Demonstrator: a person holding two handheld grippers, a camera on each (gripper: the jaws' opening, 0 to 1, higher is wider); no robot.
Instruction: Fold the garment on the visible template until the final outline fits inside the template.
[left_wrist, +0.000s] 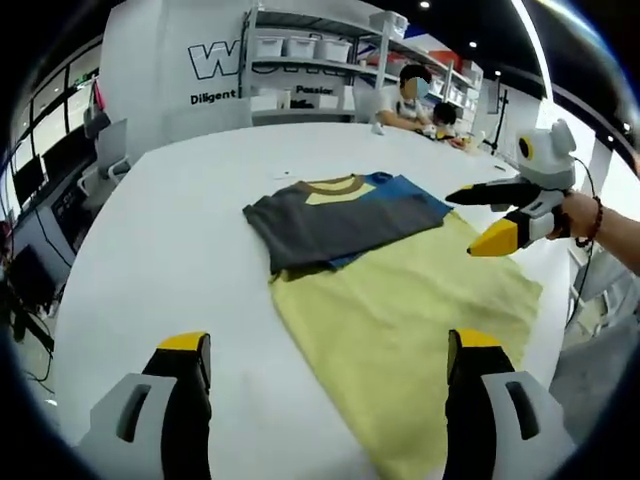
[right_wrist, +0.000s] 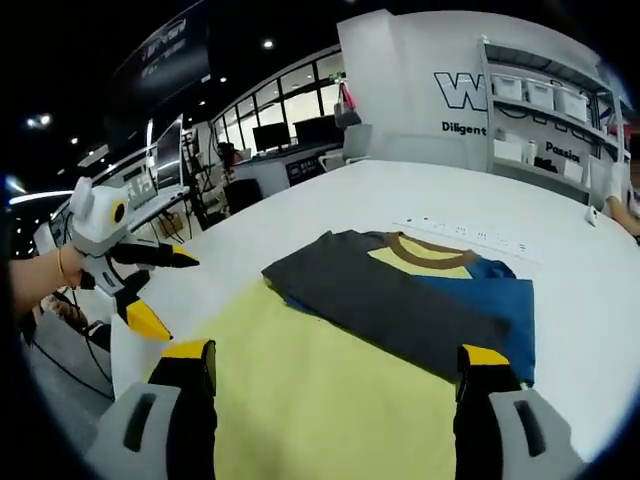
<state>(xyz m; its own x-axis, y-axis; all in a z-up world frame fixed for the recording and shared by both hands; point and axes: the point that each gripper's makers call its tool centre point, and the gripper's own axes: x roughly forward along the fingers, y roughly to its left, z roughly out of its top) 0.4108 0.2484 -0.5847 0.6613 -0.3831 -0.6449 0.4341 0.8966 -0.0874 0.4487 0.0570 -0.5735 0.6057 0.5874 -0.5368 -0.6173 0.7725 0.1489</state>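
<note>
A folded T-shirt (left_wrist: 340, 220), grey and blue with a yellow chest and brown collar, lies across the far end of a pale yellow template sheet (left_wrist: 400, 310) on the white table (left_wrist: 170, 250). Its grey side reaches a little past the sheet's edge. My left gripper (left_wrist: 330, 350) hovers open over the sheet's near end, holding nothing. My right gripper (left_wrist: 462, 222), held by a hand, hangs open just beside the shirt's blue edge. In the right gripper view the shirt (right_wrist: 400, 290) lies ahead on the sheet (right_wrist: 320, 390). There the right gripper (right_wrist: 335, 352) is open, and the left gripper (right_wrist: 180, 298) is open beyond the sheet's left side.
A shelf with white bins (left_wrist: 310, 50) stands behind the table, and people (left_wrist: 405, 95) sit at its far end. A power strip (right_wrist: 465, 235) lies beyond the shirt. Desks with monitors (right_wrist: 270, 140) and chairs (left_wrist: 105, 150) flank the table.
</note>
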